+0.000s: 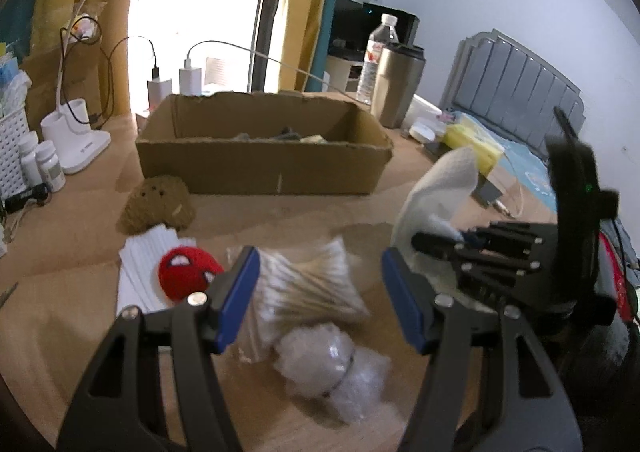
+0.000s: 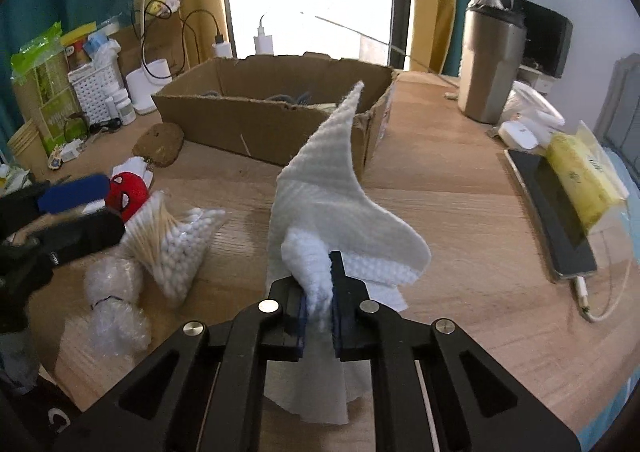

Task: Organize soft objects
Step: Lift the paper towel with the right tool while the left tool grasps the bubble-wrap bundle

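Note:
My right gripper [image 2: 319,292] is shut on a white cloth [image 2: 332,192] and holds it above the wooden table; it also shows in the left wrist view [image 1: 436,188]. My left gripper [image 1: 316,292] is open and empty, hovering over a bag of cotton swabs [image 1: 308,284]. A red Spider-Man plush [image 1: 188,272] lies on a white folded cloth [image 1: 140,264]. A brown plush [image 1: 158,204] sits in front of the open cardboard box [image 1: 260,164]. A bubble wrap bundle [image 1: 332,368] lies near me.
A steel tumbler [image 2: 492,64] and water bottle [image 1: 378,56] stand at the back right. A phone [image 2: 552,212] and yellow tissue pack [image 2: 580,180] lie right. A desk lamp [image 1: 76,136], pill bottles [image 1: 44,164] and white basket [image 2: 94,92] stand left.

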Available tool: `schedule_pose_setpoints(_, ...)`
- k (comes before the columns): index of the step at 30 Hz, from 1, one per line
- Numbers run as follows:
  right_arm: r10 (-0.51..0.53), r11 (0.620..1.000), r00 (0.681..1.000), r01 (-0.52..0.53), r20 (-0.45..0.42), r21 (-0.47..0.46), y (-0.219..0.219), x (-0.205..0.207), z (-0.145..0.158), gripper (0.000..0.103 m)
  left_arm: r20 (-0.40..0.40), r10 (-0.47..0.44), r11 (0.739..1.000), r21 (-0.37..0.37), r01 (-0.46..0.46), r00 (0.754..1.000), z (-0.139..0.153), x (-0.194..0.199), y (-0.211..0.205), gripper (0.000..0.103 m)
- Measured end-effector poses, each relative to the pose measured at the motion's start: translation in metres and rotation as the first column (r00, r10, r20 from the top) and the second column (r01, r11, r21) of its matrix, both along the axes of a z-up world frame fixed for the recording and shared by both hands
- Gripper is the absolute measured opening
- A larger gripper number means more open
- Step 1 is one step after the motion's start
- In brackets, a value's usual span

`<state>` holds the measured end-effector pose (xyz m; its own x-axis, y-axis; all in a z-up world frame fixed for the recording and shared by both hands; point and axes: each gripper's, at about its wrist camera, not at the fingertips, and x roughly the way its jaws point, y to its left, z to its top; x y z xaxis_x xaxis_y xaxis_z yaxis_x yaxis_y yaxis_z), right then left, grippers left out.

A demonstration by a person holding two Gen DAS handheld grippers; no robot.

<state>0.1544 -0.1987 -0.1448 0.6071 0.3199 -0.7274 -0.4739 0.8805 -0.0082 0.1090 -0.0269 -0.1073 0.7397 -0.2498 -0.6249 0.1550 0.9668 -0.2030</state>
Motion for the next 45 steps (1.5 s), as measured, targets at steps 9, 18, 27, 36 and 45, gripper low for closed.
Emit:
schedule_pose_setpoints(9,-0.021,0.999,0.999,0.019,0.041,0.029,-0.011,-0.026,0.008,0.010,-0.018,-0.036,0.999,0.019,0.036,0.999,-0.007,-0.024,-0.012,0.065)
schedule_pose_setpoints(18,-0.023,0.998,0.997,0.019,0.073,0.056,-0.018,-0.042,0.017,0.010,-0.100,-0.041,0.997,0.059,0.047,0.994,-0.027,-0.032,-0.023,0.065)
schedule_pose_setpoints(27,-0.023,0.998,0.996,0.017,0.082,0.065,-0.022,-0.044,0.019,0.010,-0.100,-0.053,0.995,0.084,0.061,0.994,-0.035,-0.033,-0.028,0.059)
schedule_pose_setpoints(36,-0.011,0.998,0.995,0.005,0.097,0.065,-0.018,-0.044,0.026,0.010,-0.067,-0.077,0.993,0.085,0.083,0.995,-0.023,-0.038,-0.030,0.054)
schedule_pose_setpoints(45,-0.014,0.998,0.994,0.007,0.106,0.066,-0.015,-0.036,0.034,0.010,-0.003,-0.057,0.996,0.071,0.058,0.998,0.004,-0.037,-0.017,0.054)
